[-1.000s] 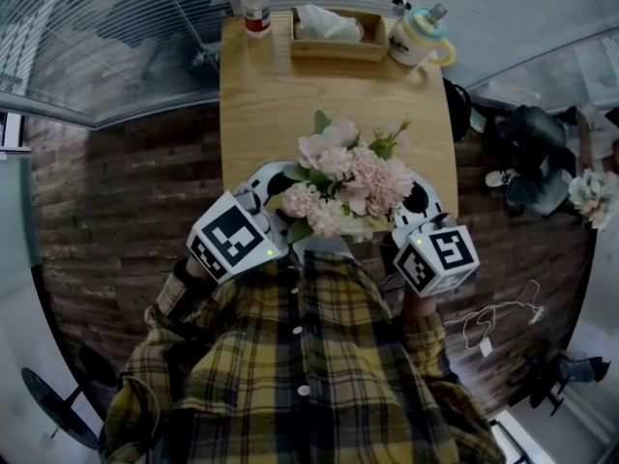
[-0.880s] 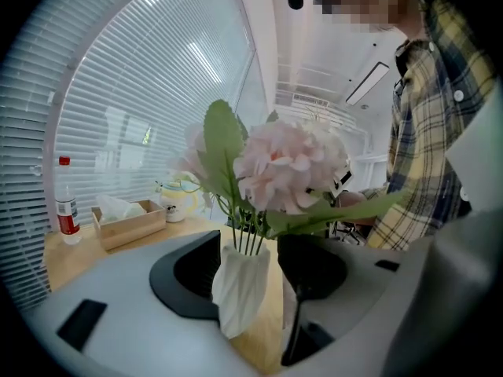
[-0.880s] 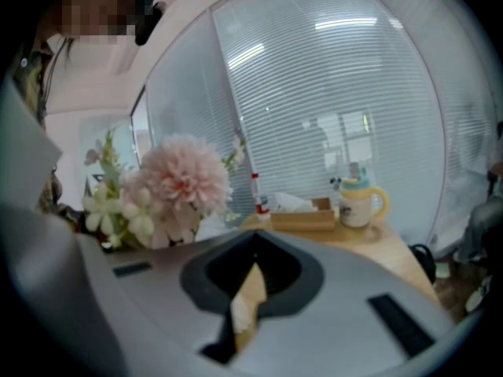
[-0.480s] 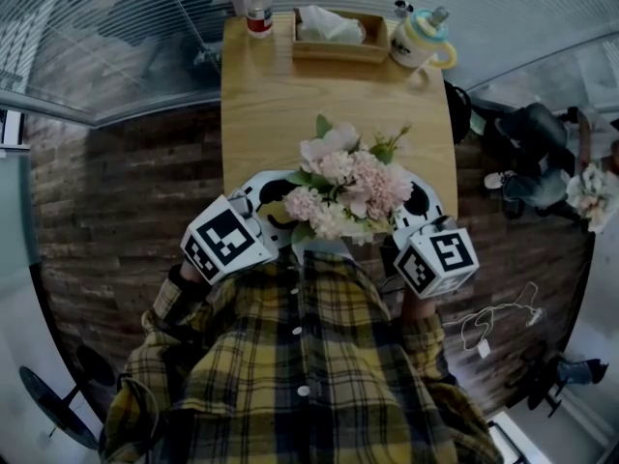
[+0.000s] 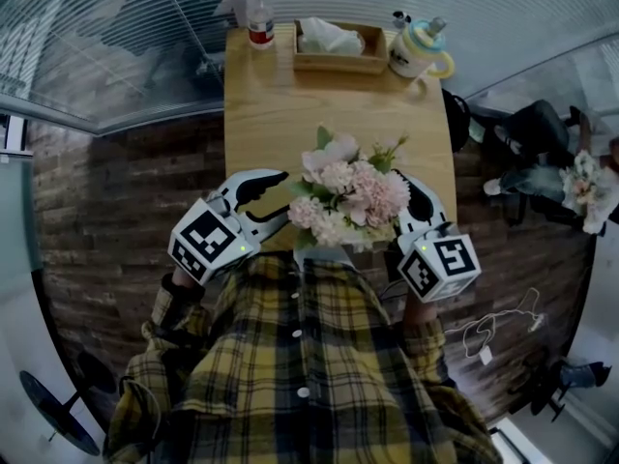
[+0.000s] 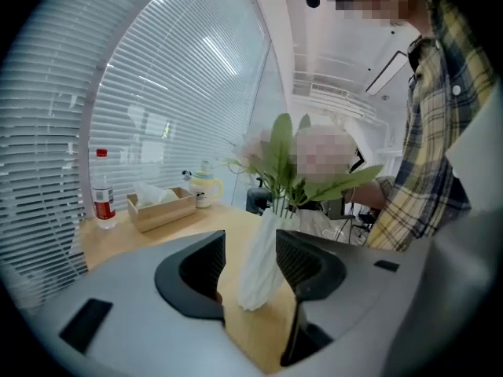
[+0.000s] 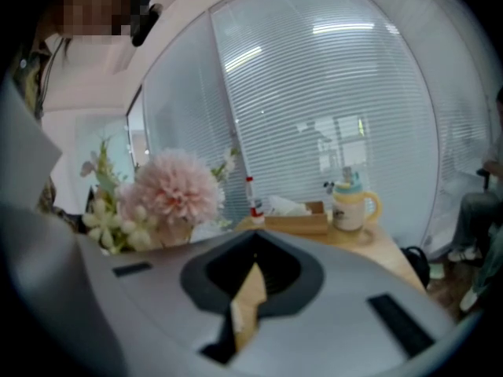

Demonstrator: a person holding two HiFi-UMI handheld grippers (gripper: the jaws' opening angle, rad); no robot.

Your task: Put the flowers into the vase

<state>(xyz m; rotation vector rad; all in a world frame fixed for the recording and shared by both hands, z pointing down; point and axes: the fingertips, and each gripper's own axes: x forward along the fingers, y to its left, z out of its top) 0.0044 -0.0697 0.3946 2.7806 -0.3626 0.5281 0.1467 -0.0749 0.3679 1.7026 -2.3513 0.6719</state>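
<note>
A bunch of pink and white flowers [image 5: 348,194] with green leaves stands in a white ribbed vase [image 6: 259,277] at the near edge of the wooden table [image 5: 290,95]. In the head view the blooms hide the vase. My left gripper [image 5: 276,196] is open just left of the bunch. In the left gripper view the vase shows beyond and between the spread jaws [image 6: 250,250], apart from them. My right gripper [image 5: 414,201] sits at the bunch's right side, shut with nothing in it [image 7: 250,277]; a pink bloom [image 7: 177,191] shows at its left.
At the table's far edge stand a water bottle [image 5: 257,13], a wooden tissue box [image 5: 334,44] and a lidded cup with a yellow handle [image 5: 418,44]. Dark bags [image 5: 527,143] and another flower bunch [image 5: 585,187] lie on the floor to the right.
My left gripper has drawn back to the left, away from the vase and flowers. The right gripper and the bunch have hardly moved.
</note>
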